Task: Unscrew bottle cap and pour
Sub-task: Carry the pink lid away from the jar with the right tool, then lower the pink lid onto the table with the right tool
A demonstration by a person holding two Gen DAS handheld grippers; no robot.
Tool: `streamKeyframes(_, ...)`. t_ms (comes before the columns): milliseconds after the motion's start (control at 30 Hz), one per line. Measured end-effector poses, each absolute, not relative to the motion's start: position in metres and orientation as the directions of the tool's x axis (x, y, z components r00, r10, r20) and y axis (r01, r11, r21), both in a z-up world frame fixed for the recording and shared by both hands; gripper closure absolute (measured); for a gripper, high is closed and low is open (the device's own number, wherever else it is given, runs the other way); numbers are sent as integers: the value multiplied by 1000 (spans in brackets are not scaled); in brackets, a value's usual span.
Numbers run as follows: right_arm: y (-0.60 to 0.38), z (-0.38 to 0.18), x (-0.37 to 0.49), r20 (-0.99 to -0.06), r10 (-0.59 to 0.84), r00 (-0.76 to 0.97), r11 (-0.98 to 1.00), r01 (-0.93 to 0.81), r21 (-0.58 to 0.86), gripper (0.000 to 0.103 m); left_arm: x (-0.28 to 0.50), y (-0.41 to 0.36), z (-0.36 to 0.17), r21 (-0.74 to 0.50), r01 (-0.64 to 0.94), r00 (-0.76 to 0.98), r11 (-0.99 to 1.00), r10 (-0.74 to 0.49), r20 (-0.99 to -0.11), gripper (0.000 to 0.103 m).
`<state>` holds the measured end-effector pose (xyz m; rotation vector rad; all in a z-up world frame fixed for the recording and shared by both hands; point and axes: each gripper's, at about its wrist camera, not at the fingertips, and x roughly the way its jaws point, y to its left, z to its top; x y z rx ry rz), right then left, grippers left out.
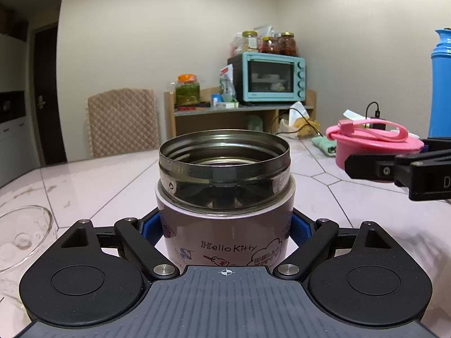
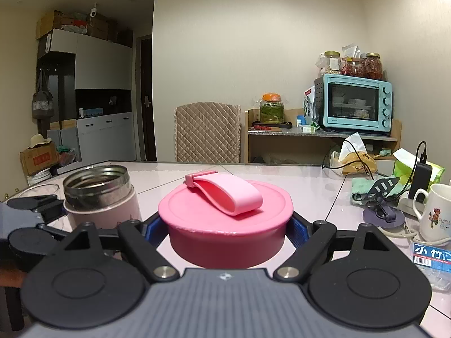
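A pink Hello Kitty flask (image 1: 225,214) with a steel threaded mouth stands open on the table. My left gripper (image 1: 225,229) is shut on its body. The flask also shows at the left in the right wrist view (image 2: 101,197). My right gripper (image 2: 227,225) is shut on the pink cap (image 2: 225,219), which has a pink strap on top. The cap is off the flask and held to its right, seemingly just above the table. In the left wrist view the cap (image 1: 372,143) and the right gripper's fingers (image 1: 375,169) are at the right.
A glass bowl (image 1: 22,233) sits left of the flask. A blue bottle (image 1: 441,84) stands at the far right. A white mug (image 2: 434,211), a phone stand (image 2: 383,197), a green cloth, a tissue pack and a plastic bottle (image 2: 431,256) crowd the table's right side.
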<state>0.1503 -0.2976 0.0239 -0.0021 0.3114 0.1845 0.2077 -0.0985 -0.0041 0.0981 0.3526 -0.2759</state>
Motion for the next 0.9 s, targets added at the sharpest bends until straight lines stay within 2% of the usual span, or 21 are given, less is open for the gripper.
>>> streamKeyframes(533,-303,12,155,-327,187,926,982,-182,45,18,210,-105,-9,69,276,893,959,-230,-386,9)
streamKeyframes(900,-302,6,157,-351,181,919,983,-178,40,18,212,-107,-9,70,285,886,956,-235,-399,0)
